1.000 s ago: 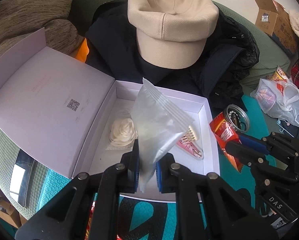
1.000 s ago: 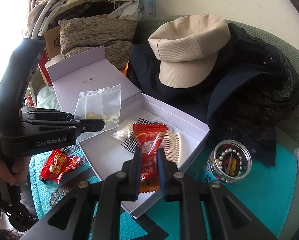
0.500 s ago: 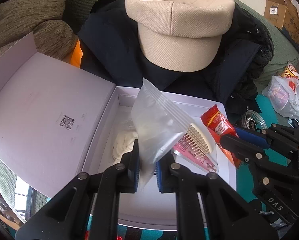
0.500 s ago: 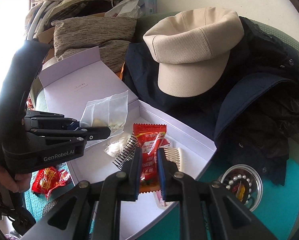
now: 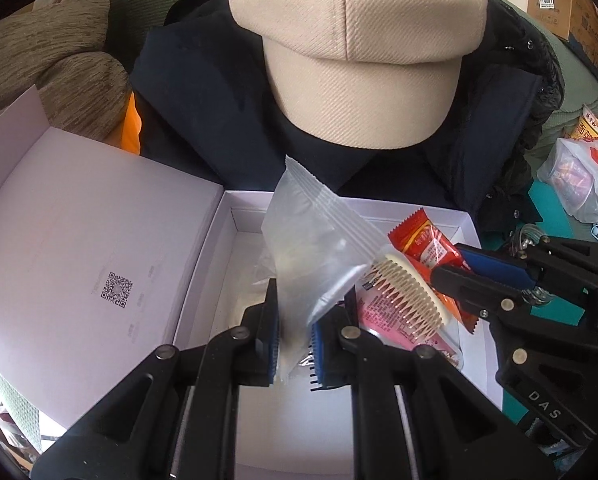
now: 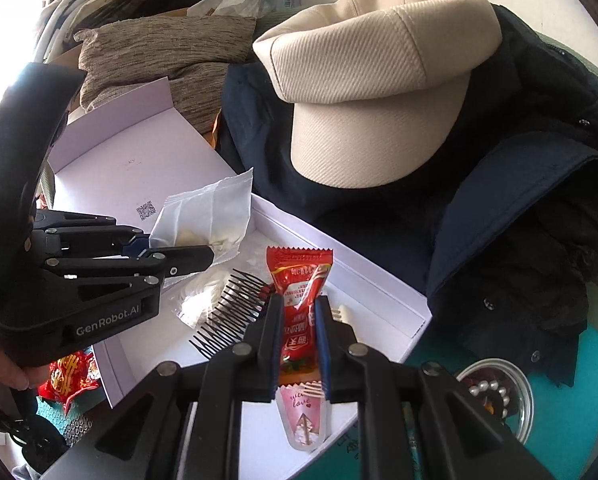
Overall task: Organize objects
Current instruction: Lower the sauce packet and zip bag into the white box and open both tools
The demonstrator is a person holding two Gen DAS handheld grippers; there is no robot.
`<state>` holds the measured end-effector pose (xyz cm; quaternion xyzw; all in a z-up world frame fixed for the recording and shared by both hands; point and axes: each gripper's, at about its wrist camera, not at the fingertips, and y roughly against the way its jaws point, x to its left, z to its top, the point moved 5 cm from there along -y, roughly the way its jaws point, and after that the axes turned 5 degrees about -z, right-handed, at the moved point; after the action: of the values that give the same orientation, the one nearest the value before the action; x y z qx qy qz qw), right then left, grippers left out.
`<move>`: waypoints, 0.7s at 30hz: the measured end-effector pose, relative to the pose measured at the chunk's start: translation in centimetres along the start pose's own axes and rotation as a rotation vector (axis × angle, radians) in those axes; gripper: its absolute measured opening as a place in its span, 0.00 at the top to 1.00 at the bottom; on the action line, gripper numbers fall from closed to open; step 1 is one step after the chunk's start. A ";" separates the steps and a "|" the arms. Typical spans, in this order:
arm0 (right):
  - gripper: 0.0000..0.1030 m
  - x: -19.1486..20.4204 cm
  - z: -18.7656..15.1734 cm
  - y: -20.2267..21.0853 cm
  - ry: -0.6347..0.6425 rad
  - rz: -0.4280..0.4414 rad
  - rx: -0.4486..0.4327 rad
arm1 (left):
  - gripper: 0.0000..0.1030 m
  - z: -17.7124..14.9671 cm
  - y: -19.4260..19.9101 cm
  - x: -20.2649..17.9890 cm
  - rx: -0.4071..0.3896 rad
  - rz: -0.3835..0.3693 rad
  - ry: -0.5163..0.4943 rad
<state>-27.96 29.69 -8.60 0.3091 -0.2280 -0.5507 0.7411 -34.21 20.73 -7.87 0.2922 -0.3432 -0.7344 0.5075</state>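
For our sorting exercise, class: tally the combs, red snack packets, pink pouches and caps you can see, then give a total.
Combs: 2 (black comb, cream comb)
Red snack packets: 2 (held packet, loose packet)
Pink pouches: 1
Caps: 1
Total: 6

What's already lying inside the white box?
Inside the white box: a black comb, a cream comb, a pink packet and a white rosette. The floor under both hand-held grippers is hidden.
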 end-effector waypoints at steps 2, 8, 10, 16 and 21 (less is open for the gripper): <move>0.86 -0.1 0.1 -0.6 -0.001 -0.006 0.009 | 0.88 0.2 -0.6 0.2 0.005 -0.002 0.000; 0.86 -0.3 0.1 -2.7 -0.020 -0.015 0.046 | 0.88 0.7 -2.4 1.1 0.020 0.019 -0.001; 0.86 -0.4 0.2 -3.3 -0.024 -0.019 0.059 | 0.88 0.6 -3.2 1.4 0.035 0.018 0.003; 0.86 -0.2 0.0 -4.7 -0.017 -0.051 0.087 | 0.88 0.4 -5.2 2.3 0.062 0.025 0.013; 0.86 -0.2 -0.3 -5.7 -0.027 -0.062 0.109 | 0.88 0.3 -6.0 2.3 0.065 0.022 0.008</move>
<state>-31.72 28.80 -12.85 0.3484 -0.2580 -0.5643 0.7026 -38.46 20.14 -12.65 0.3077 -0.3681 -0.7160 0.5072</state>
